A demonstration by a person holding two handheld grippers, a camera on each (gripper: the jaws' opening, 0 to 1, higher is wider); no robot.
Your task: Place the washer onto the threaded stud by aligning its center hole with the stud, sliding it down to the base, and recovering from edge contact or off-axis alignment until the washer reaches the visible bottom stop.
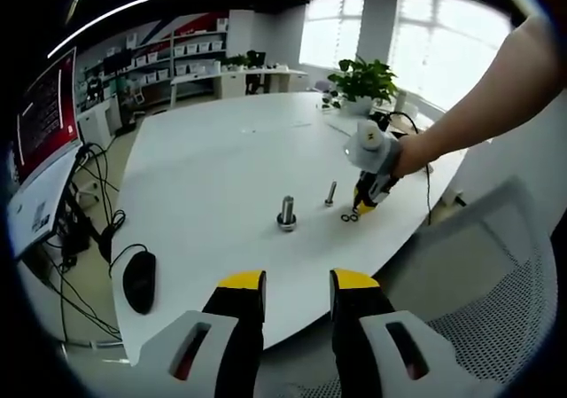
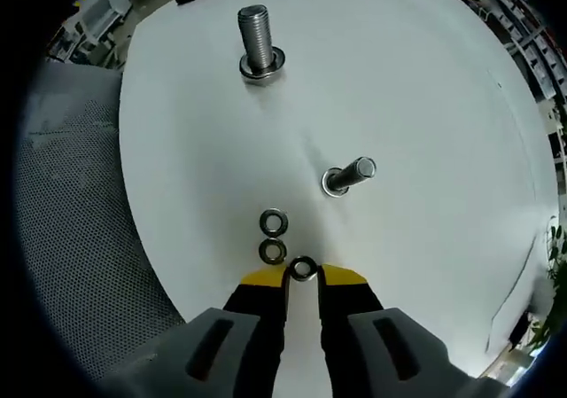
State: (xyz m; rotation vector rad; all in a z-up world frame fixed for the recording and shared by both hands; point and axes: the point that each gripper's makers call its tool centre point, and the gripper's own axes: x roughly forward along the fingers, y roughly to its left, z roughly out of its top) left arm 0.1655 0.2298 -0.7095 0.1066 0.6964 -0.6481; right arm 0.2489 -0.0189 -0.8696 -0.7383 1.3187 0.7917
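In the right gripper view, a small steel washer [image 2: 303,269] sits between the yellow tips of my right gripper [image 2: 303,278], whose jaws are closed narrowly on its edges. Two more washers [image 2: 273,222] [image 2: 272,251] lie flat on the white table [image 2: 425,88] just ahead. A slim threaded stud [image 2: 348,175] stands beyond them. Farther off stands a thick stud [image 2: 257,39] with a ring at its base. In the left gripper view, my left gripper [image 1: 298,283] hangs open over the table's near edge, well short of the thick stud [image 1: 286,212], the slim stud [image 1: 330,192] and the right gripper [image 1: 365,201].
A black mouse [image 1: 139,280] with its cable lies at the table's left edge, beside a monitor [image 1: 44,123]. A potted plant [image 1: 363,81] stands at the far side. A grey mesh chair [image 2: 80,221] [image 1: 500,309] sits against the table edge near the grippers.
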